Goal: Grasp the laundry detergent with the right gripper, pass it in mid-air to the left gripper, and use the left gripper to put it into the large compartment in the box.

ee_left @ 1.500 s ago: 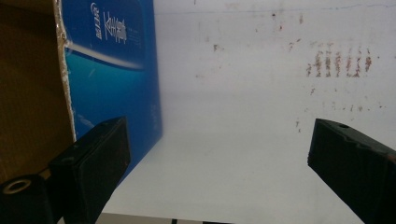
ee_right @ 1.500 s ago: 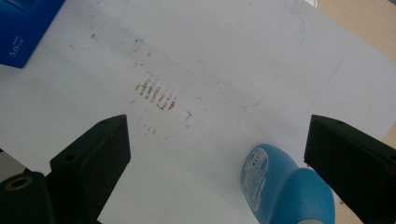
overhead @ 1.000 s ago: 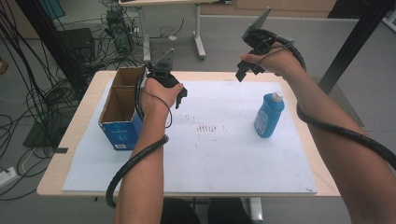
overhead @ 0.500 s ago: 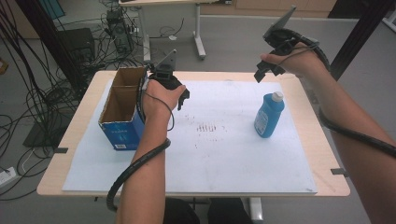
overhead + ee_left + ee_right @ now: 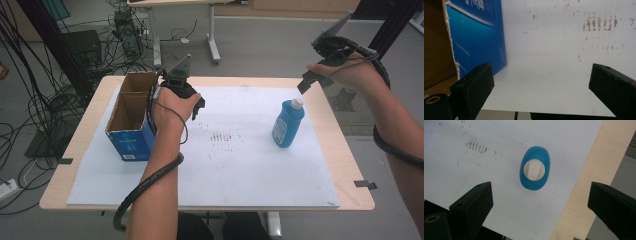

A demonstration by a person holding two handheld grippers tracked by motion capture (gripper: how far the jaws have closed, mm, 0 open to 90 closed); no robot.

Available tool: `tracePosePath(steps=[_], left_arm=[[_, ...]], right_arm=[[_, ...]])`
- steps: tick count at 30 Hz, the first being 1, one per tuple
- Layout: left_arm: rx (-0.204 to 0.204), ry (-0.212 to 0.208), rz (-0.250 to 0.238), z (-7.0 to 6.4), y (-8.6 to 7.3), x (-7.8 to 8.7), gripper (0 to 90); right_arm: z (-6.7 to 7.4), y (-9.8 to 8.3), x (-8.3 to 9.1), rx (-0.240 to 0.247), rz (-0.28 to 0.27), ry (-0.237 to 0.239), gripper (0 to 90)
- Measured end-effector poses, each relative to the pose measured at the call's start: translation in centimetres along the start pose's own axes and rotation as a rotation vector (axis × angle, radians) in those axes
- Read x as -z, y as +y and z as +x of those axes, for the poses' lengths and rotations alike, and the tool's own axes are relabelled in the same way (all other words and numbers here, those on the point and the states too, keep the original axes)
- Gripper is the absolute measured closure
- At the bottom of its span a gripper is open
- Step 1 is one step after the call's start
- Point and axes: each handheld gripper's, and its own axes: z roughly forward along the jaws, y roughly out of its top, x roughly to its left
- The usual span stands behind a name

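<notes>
**Desk:** What does the reader see first, nearest the camera?

**Photographer:** Two forearms come in over the white sheet (image 5: 240,170) that covers the wooden table (image 5: 350,165), a cable looped round each wrist. Near the sheet's middle is a patch of rusty marks (image 5: 220,136), with nothing standing on it.

**Desk:** And the left hand?

**Photographer:** The left gripper (image 5: 196,106) hangs just beside the open cardboard box (image 5: 131,117), angled down at the sheet. In the left gripper view its jaws stand wide with only bare paper between them, and the box's blue side (image 5: 477,35) runs along the edge. It looks parked there, close to the box, as if waiting to steady or load it.

**Desk:** Where is the bottle?

**Photographer:** The blue bottle (image 5: 287,122) stands upright on the sheet's right half, well apart from the box, white cap (image 5: 534,170) up. Nothing touches it.

**Desk:** The right hand?

**Photographer:** Farther back and higher. The right gripper (image 5: 306,82) is held over the table's far right corner, above and beyond the bottle. Its camera looks almost straight down on the cap, between jaws that are spread wide, have just been opening a touch further, and hold nothing.

**Desk:** Why that pose?

**Photographer:** Probably lining up from above for a grab; a guess, since the high view blurs the jaw tips.
</notes>
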Motion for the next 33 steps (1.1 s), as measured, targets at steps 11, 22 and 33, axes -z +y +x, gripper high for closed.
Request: tracePosePath(steps=[11, 22, 33], left_arm=[[-0.015, -0.004, -0.007, -0.5, -0.8, 0.1, 6.5], [-0.017, -0.004, -0.009, -0.4, -1.4, 0.0, 6.5], [-0.035, -0.011, -0.001, -0.5, -1.6, -0.5, 6.4]], right_arm=[[-0.4, -2.2, -0.9, 0.0, -0.007, 0.016, 5.0], [-0.1, -3.9, -3.2, 0.003, -0.008, 0.036, 4.7], [0.0, -5.3, -5.6, -0.003, -0.061, 0.032, 4.7]])
